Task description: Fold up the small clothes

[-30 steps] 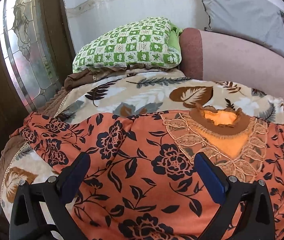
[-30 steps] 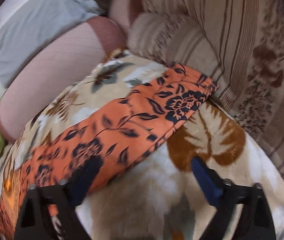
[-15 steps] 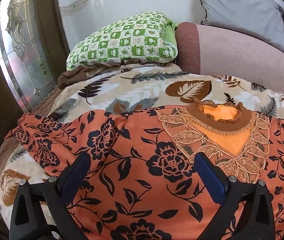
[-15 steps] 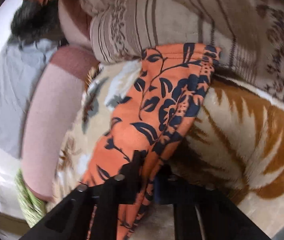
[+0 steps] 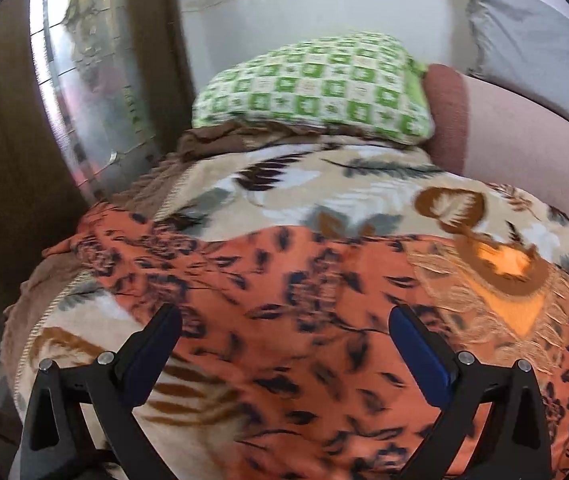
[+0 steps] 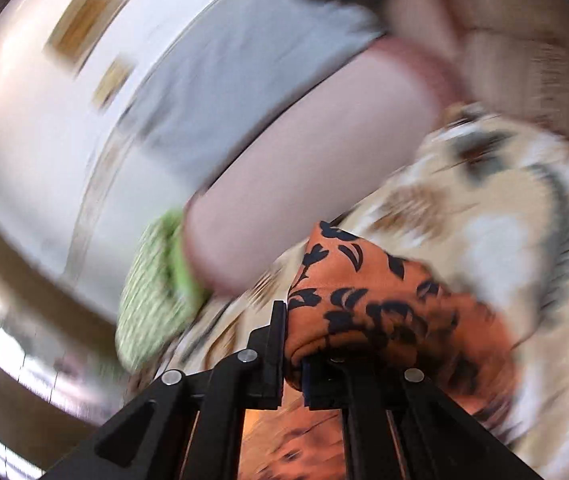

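On the bed, over a leaf-print blanket (image 5: 364, 196), an orange flowered top (image 5: 304, 300) lies spread flat, its long axis running side to side across the view, its lace neckline (image 5: 508, 280) toward the pillows. The left gripper (image 5: 284, 332) hangs low above the left half of the cloth, jaws spread wide and holding nothing, both blue pads over fabric, with the left sleeve end lying further out toward the glass door (image 5: 84, 80). The right gripper (image 6: 294, 352) has its jaws pressed together on a bunched end of the top (image 6: 368, 304), apparently the right sleeve, and carries it raised off the blanket (image 6: 504, 220); its view is tilted and blurred, looking over toward the green pillow (image 6: 152, 280) and the pink bolster (image 6: 304, 160). So the held end lies on the right and the rest of the garment stretches away leftward from it, and the fold seems to turn on bringing that end in across the body. The right hand is the one already engaged; the left, I judge, is nearer the free sleeve and best placed to pin the middle or take that side. How much cloth the right pinch holds cannot be told through the blur.
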